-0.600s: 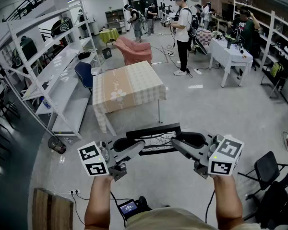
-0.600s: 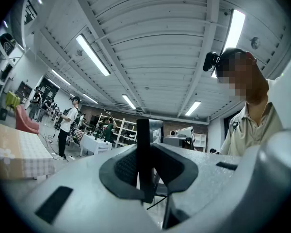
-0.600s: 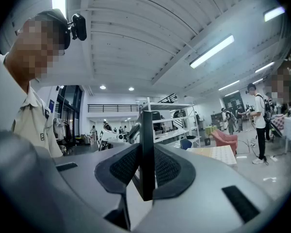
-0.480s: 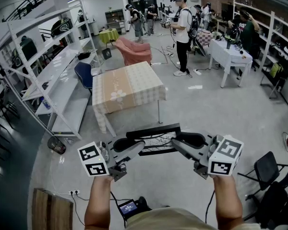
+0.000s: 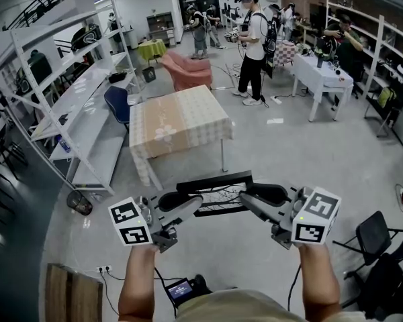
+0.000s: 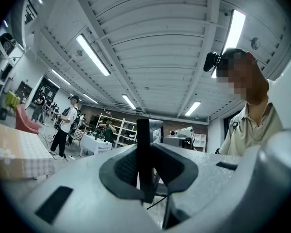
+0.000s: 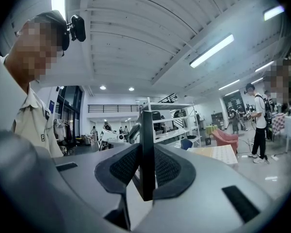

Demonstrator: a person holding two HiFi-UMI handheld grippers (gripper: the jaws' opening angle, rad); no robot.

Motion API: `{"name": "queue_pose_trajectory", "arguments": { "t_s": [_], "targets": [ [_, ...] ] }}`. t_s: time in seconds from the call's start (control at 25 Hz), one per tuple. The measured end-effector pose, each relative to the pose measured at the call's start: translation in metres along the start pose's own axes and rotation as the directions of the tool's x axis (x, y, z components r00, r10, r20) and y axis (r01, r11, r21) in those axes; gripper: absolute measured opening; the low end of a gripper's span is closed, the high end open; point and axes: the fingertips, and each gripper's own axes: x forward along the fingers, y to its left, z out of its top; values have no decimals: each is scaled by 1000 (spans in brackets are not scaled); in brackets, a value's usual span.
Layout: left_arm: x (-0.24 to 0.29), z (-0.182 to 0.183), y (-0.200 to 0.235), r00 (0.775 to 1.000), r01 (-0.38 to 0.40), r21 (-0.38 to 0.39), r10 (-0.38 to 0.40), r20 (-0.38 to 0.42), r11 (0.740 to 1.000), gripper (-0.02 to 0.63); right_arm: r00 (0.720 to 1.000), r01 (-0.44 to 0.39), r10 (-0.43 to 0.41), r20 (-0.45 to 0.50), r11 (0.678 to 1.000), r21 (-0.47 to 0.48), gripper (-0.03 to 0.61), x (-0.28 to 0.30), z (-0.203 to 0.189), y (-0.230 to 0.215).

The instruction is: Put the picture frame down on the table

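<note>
A black picture frame [image 5: 215, 194] hangs level in the air between my two grippers, over the grey floor. My left gripper [image 5: 183, 205] is shut on the frame's left edge [image 6: 143, 166]. My right gripper [image 5: 255, 200] is shut on its right edge [image 7: 146, 152]. In each gripper view the thin black edge stands upright between the dark pads. The table [image 5: 178, 121], under a checked beige and orange cloth, stands ahead of me, well beyond the frame.
White metal shelving [image 5: 74, 92] runs along the left. A pink armchair [image 5: 188, 71] stands behind the table, a white table [image 5: 322, 76] at the right, a black chair [image 5: 376, 237] at my near right. Several people [image 5: 254, 35] stand at the back.
The frame and both grippers have hardly moved. People at the back of the room have shifted.
</note>
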Motion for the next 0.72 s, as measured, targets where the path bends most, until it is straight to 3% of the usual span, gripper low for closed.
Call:
{"name": "queue_pose_trajectory", "arguments": {
  "t_s": [0.32,0.72],
  "targets": [
    [-11,3,17,1000,7,-7,-7,-4,1000,61,1000,6,-6,11,1000,26,77,20,-2,-7],
    [-49,21,84,999,39,-23,-39,-16,999,61,999,48,-48,8,998,48,77,93,-3,-31]
  ]
}}
